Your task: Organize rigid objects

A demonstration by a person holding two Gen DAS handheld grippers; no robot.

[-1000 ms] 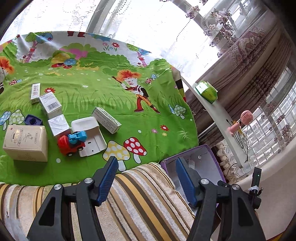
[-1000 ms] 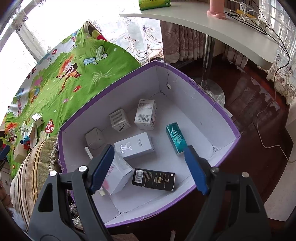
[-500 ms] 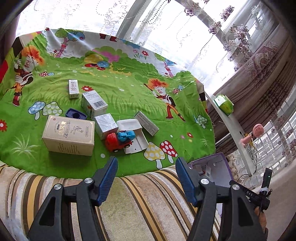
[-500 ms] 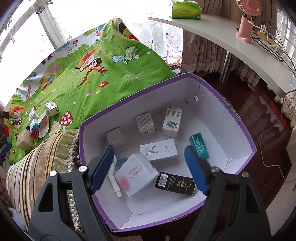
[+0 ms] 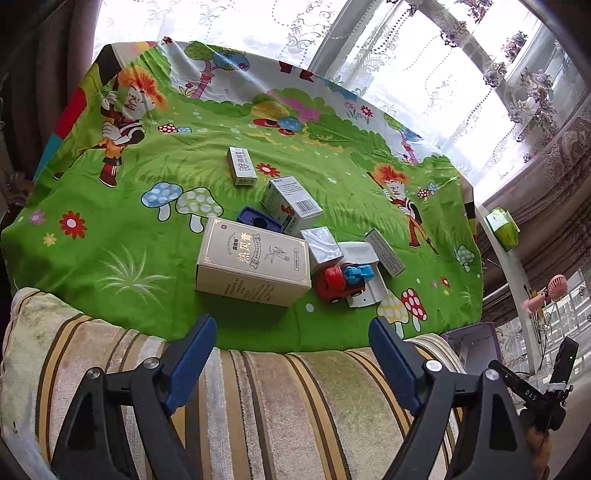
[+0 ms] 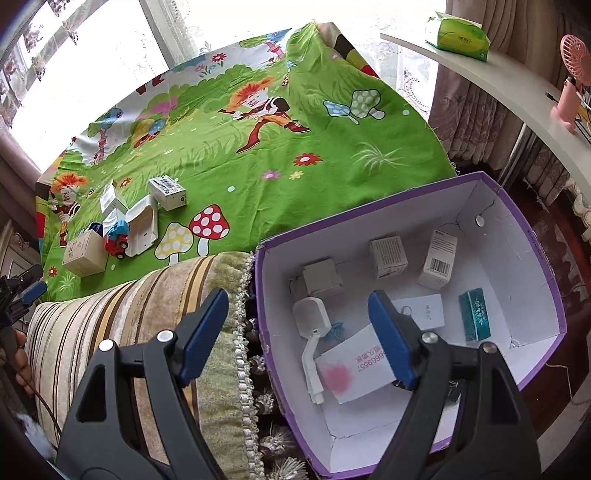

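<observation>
A large beige box point(image 5: 255, 262) lies on the green cartoon cloth point(image 5: 155, 236) among several small cartons, a red and blue toy truck point(image 5: 341, 281) and a white tray point(image 5: 364, 275). My left gripper point(image 5: 291, 345) hovers over the striped cushion in front of the beige box, its jaws opening with nothing between them. My right gripper point(image 6: 299, 332) is open and empty above the left rim of the purple bin point(image 6: 532, 236), which holds several small boxes, a teal carton point(image 6: 474, 314) and a white plastic piece point(image 6: 312, 332).
The striped cushion point(image 5: 258, 398) runs along the near edge of the cloth. A white shelf point(image 6: 517, 96) carries a green tissue pack point(image 6: 458, 35) and a pink fan point(image 6: 572, 79). Curtains and windows stand behind. The left gripper shows at the right wrist view's left edge point(image 6: 26, 295).
The left view swung left, bringing the beige box to the centre, and its jaws spread wider. The right view slid left off the bin's middle toward the cushion and cloth.
</observation>
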